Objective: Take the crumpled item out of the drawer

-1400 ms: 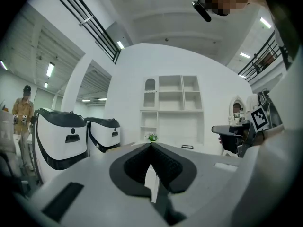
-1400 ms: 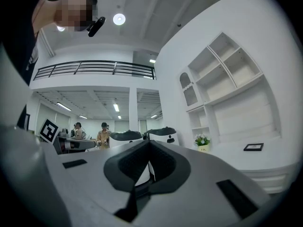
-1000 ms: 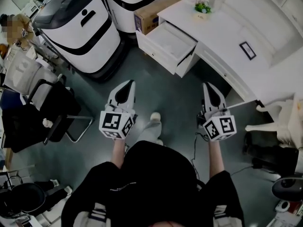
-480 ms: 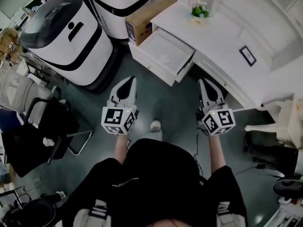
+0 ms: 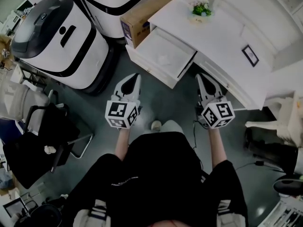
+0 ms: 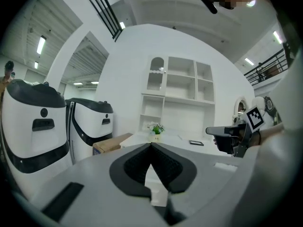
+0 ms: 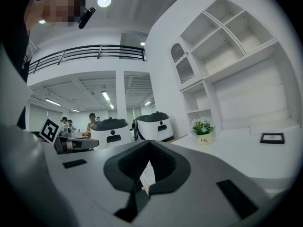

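Observation:
The white drawer (image 5: 142, 47) stands pulled open from the white desk (image 5: 222, 37). A small pale crumpled lump (image 5: 164, 59) lies on its floor. My left gripper (image 5: 135, 77) is shut and empty, its tips just short of the drawer's front. My right gripper (image 5: 199, 77) is shut and empty too, and points at the desk edge right of the drawer. In the left gripper view the left gripper (image 6: 151, 146) has its jaws together, and the right gripper (image 6: 230, 137) shows at the side. The right gripper view shows the right gripper (image 7: 148, 144) with closed jaws and the left gripper (image 7: 71, 144) beside it.
A cardboard box (image 5: 142, 15) sits left of the desk, next to two large white and black machines (image 5: 57, 39). A potted plant (image 5: 200, 7) and a small picture frame (image 5: 249, 55) stand on the desk. A black chair (image 5: 42, 141) is at the left.
Both grippers have moved forward toward the open drawer, still shut. The drawer and desk now sit closer to them, and the pale lump inside the drawer shows.

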`<state>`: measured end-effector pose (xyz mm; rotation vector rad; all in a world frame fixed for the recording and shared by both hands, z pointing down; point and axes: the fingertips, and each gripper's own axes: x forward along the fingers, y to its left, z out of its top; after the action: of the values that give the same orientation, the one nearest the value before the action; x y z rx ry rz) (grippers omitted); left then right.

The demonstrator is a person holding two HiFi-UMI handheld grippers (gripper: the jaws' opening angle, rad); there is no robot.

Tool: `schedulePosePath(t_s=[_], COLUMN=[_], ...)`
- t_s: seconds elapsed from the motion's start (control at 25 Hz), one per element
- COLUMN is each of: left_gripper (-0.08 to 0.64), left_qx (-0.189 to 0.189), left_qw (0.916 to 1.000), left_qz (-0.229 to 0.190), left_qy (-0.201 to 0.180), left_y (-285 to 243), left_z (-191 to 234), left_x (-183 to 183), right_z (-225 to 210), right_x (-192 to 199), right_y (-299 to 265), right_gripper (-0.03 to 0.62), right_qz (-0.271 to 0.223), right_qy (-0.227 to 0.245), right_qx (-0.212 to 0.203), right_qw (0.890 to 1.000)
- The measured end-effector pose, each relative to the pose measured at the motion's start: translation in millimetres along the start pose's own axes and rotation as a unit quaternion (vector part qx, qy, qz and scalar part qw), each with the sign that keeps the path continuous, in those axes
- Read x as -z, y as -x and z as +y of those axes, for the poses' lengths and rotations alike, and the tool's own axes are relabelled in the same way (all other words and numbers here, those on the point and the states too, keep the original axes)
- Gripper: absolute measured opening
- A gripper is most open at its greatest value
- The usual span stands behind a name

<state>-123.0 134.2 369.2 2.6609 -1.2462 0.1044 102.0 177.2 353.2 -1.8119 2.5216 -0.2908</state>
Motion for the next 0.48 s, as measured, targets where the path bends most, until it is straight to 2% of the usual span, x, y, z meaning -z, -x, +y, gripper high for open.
schedulePosePath(t_s=[0.48], left_gripper=[-0.002], left_qx=[0.0], left_qw=[0.9981], left_qz=[0.046], left_qy=[0.042], left_y=[-69.0], left_z=[22.7], left_x=[26.6], right_z=[-47.3], right_x=[19.0], right_y=[-86.3], right_gripper=[-0.009], right_qz=[0.027], right_qy=[-0.026], right_qx=[0.007], right_qw=[0.999])
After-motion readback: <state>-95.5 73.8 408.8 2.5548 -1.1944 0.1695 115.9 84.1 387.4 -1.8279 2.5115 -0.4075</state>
